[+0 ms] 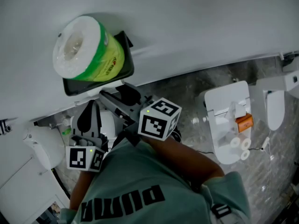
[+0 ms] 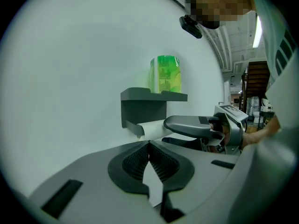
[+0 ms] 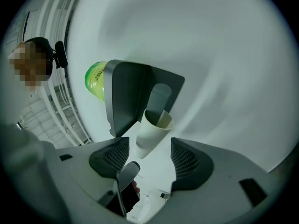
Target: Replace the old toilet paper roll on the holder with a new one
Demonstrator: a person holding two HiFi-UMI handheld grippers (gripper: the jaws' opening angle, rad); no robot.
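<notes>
A new roll in green wrap (image 1: 86,50) stands on the shelf of the dark wall holder (image 1: 126,64); the left gripper view shows the same roll (image 2: 165,73) and holder (image 2: 142,108). The old bare tube (image 3: 152,132) hangs on the holder's arm, also seen as a pale tube (image 2: 152,127) in the left gripper view. My right gripper (image 3: 149,146) is open, with the tube's end between its pads (image 3: 191,162) and touching neither. My left gripper (image 2: 148,146) sits just below and beside it, its pads meeting at the tips. A white patch shows behind them, which I cannot identify.
A white toilet (image 1: 229,120) stands on the marbled floor at the right, with small white rolls and an orange object (image 1: 244,122) on it. Another white fixture (image 1: 44,146) is at the lower left. The plain wall (image 1: 196,27) fills the top of the view.
</notes>
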